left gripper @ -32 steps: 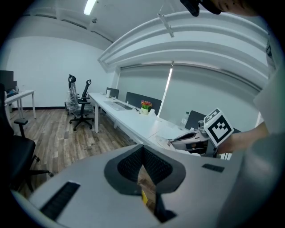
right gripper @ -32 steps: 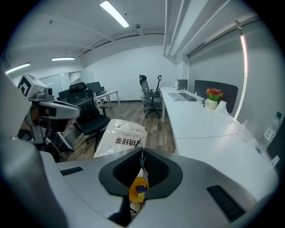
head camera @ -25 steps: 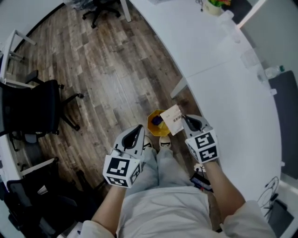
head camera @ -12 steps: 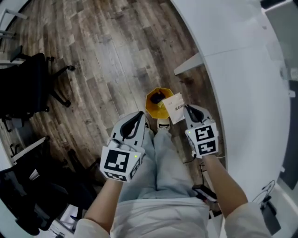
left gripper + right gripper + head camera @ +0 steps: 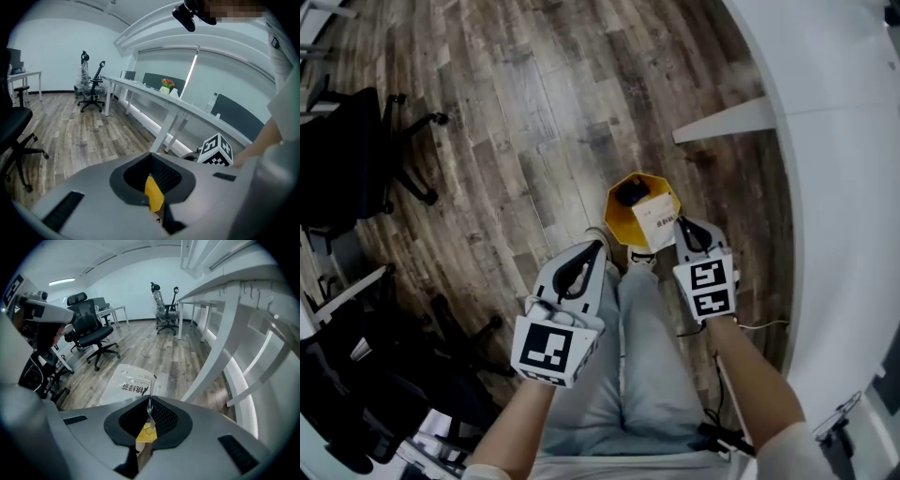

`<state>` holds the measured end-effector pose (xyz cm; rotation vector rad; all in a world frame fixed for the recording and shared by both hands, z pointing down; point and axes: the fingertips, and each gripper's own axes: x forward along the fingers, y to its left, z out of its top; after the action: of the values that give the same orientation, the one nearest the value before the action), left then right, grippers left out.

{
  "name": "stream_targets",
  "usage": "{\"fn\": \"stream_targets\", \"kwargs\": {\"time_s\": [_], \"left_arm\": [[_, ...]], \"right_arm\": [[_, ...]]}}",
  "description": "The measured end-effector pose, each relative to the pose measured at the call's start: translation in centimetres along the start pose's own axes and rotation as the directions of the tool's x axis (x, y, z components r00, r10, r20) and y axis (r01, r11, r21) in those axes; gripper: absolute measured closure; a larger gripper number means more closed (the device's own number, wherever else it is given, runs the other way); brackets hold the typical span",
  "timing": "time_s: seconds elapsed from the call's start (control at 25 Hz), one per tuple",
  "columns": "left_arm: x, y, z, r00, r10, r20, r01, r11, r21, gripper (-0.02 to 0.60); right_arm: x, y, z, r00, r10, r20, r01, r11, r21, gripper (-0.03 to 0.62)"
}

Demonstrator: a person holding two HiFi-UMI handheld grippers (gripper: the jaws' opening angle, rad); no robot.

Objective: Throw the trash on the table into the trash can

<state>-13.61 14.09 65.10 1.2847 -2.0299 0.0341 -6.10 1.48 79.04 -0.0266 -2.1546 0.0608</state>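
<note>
Item: right tongs (image 5: 682,227) pinching the top edge of a thin white printed plastic wrapper (image 5: 654,221), likely light, limp and slippery, best kept by that edge, hanging over the yellow octagonal trash can (image 5: 619,216); left tongs (image 5: 592,255) pressed together, empty, beside that can.
</note>
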Motion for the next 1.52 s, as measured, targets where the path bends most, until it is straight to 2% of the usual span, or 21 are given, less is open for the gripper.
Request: {"fn": "stream_targets", "kwargs": {"time_s": [0.16, 0.52, 0.8, 0.96, 1.0, 1.04, 1.08, 1.52], "left_arm": [[1.9, 1.5, -2.9, 1.000, 0.011, -0.013, -0.011, 1.000, 0.001, 0.581], [4.8, 4.0, -8.0, 0.999, 0.036, -0.027, -0.038, 0.998, -0.051, 0.581], [6.1, 5.1, -10.5, 0.998, 0.044, -0.037, -0.047, 0.996, -0.072, 0.581], [5.8, 5.3, -10.8, 0.998, 0.042, -0.046, -0.045, 0.997, -0.066, 0.581], [5.7, 5.3, -10.7, 0.998, 0.043, -0.047, -0.046, 0.997, -0.066, 0.581], [5.7, 5.3, -10.6, 0.998, 0.043, -0.048, -0.046, 0.997, -0.065, 0.581], [5.6, 5.3, -10.5, 0.998, 0.042, -0.048, -0.045, 0.997, -0.063, 0.581], [5.0, 4.0, -8.0, 0.999, 0.029, -0.039, -0.031, 0.998, -0.054, 0.581]], "right_arm": [[3.8, 0.2, -3.2, 1.000, 0.009, -0.026, -0.009, 1.000, -0.001, 0.557], [11.8, 0.0, -9.7, 0.995, -0.003, -0.098, 0.005, 1.000, 0.012, 0.557], [15.6, -0.1, -12.8, 0.991, -0.005, -0.134, 0.012, 0.999, 0.051, 0.556], [16.0, 0.2, -13.4, 0.989, 0.009, -0.146, -0.001, 0.998, 0.057, 0.545], [16.0, 0.2, -13.4, 0.989, 0.015, -0.150, -0.006, 0.998, 0.063, 0.512], [15.9, 0.2, -13.4, 0.988, 0.021, -0.154, -0.011, 0.998, 0.067, 0.449], [15.9, 0.3, -13.4, 0.987, 0.027, -0.158, -0.016, 0.998, 0.068, 0.427], [13.8, 0.1, -10.6, 0.990, 0.029, -0.137, -0.022, 0.998, 0.055, 0.425]]}}
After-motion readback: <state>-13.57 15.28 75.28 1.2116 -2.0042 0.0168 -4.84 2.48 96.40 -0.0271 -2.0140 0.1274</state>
